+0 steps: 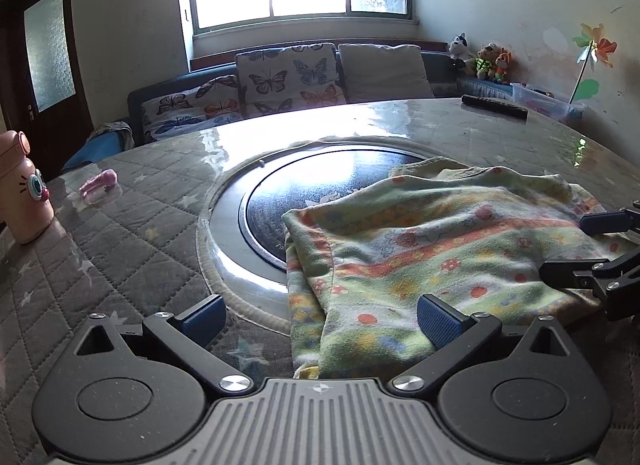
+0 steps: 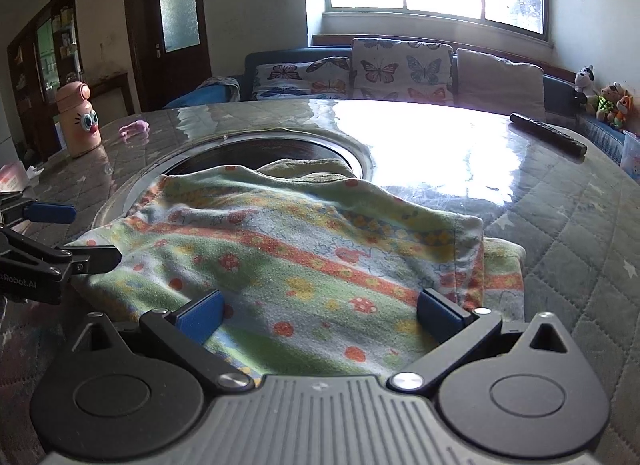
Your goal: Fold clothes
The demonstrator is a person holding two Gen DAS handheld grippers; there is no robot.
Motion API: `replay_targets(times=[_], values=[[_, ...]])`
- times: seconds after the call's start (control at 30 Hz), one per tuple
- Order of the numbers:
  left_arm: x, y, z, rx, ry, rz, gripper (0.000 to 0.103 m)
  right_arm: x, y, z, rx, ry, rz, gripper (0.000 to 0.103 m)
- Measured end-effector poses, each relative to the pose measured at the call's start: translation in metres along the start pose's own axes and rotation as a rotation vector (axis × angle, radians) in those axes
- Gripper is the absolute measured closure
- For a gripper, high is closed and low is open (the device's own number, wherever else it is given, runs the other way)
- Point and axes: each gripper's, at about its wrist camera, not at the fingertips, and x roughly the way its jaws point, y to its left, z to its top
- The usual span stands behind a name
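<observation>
While both spread wide and empty, left hand-held gripper (image 1: 320, 319), right hand-held gripper (image 2: 318, 315) over floral garment (image 2: 288, 249), "Robot.AI" lettering.

Left gripper (image 1: 320, 315) jaws spread wide; right gripper (image 2: 320, 311) likewise, side by side.

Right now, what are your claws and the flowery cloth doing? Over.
Left gripper open, right gripper open, both at the near edge. Flowery cloth partly folded, flat on the table. Nothing in the way.

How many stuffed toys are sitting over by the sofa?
3, clustered at the sofa's right end: a black-and-white one, a yellow-green one, an orange one. Others may be hidden.
</observation>
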Motion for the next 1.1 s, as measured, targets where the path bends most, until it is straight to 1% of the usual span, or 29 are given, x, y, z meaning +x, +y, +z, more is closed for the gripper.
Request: replay_targets(times=[0.23, 0.43, 0.57, 0.67, 0.7, 0.77, 0.8, 0.87, 1.0, 1.1], values=[[0.002, 0.003, 0.0, -0.026, 0.012, -0.01, 0.0, 0.001, 0.003, 0.001, -0.01, 0.008, -0.018, 0.0], [-0.001, 0.005, -0.001, -0.02, 0.009, 0.007, 0.0, -0.006, 0.004, 0.006, 0.002, 0.013, 0.009, 0.0], [-0.007, 0.006, -0.001, -0.007, 0.0, 0.027, 0.0, -0.014, 0.02, 0.013, -0.054, -0.017, 0.058, 0.0], [-0.006, 0.009, -0.003, -0.013, 0.003, 0.027, 0.0, -0.011, 0.032, 0.014, -0.077, -0.01, 0.08, 0.0], [-0.006, 0.01, -0.004, -0.015, 0.004, 0.027, 0.0, -0.005, 0.037, 0.013, -0.089, 0.007, 0.084, 0.0], [-0.006, 0.012, -0.004, -0.018, 0.005, 0.027, 0.0, 0.002, 0.045, 0.009, -0.118, 0.029, 0.074, 0.0], [-0.006, 0.013, -0.005, -0.02, 0.005, 0.027, 0.0, 0.003, 0.05, 0.007, -0.151, 0.021, 0.059, 0.0], [-0.007, 0.014, -0.004, -0.015, 0.006, 0.031, 0.0, 0.0, 0.052, 0.007, -0.183, 0.015, 0.055, 0.0], [-0.008, 0.015, 0.0, 0.001, 0.006, 0.04, 0.0, -0.011, 0.047, 0.015, -0.197, -0.014, 0.061, 0.0], [-0.005, 0.013, 0.005, 0.013, 0.003, 0.049, 0.0, -0.007, 0.038, 0.026, -0.165, -0.026, 0.056, 0.0]])
